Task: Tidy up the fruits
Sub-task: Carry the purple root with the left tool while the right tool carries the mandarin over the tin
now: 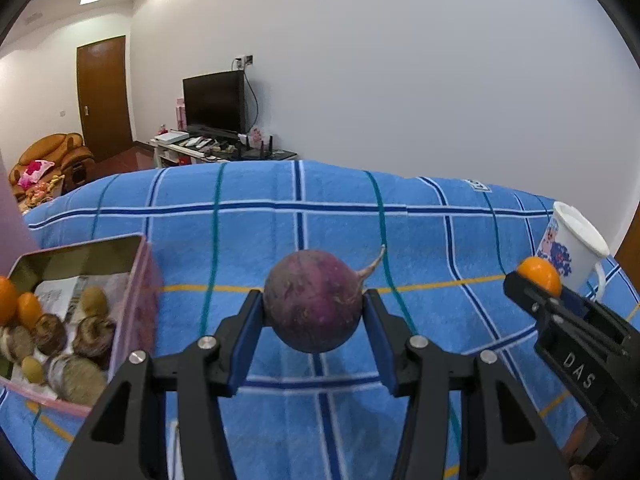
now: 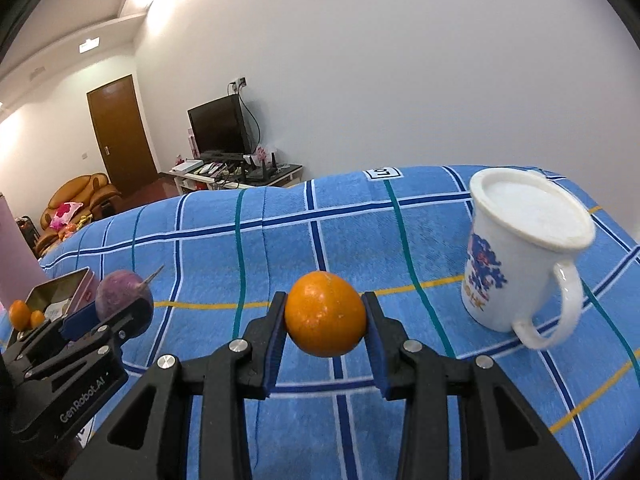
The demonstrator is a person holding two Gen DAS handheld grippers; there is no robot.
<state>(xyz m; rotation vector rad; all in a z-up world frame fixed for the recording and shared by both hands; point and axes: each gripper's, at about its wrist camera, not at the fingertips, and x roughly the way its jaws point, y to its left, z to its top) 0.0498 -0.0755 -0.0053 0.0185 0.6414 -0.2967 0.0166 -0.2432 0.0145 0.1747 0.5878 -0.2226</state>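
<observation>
The left gripper (image 1: pixel 314 312) is clamped on a purple radish (image 1: pixel 314 300), its blue pads pressing both flanks, and holds it in the air above the blue checked cloth (image 1: pixel 440 240). The right gripper (image 2: pixel 325 320) is closed on an orange (image 2: pixel 326 314), the jaws narrower than the left pair, and that fruit is also clear of the cloth. The pink tin (image 1: pixel 138 292) sits at the left, lid off, already holding 2 oranges and several brown and green fruits.

The step in hand looks like carrying both pieces to the tin. To do it well, keep each grip steady, since both pieces are round and held only at their widest points. Bring the radish over the tin's near wall with room to spare, lower it into a free spot, and only then let the jaws part. The radish is nearer the tin, so it probably goes first, with the orange waiting behind to avoid crowding the 2 tools. The mug (image 2: pixel 524 256) stands near the right gripper, so that tool should swing away from it.

The left wrist view shows the tin's contents plainly and catches only the mug's edge. The right wrist view shows the whole mug with its handle and the left tool from the side, but the tin is small and mostly hidden there.
</observation>
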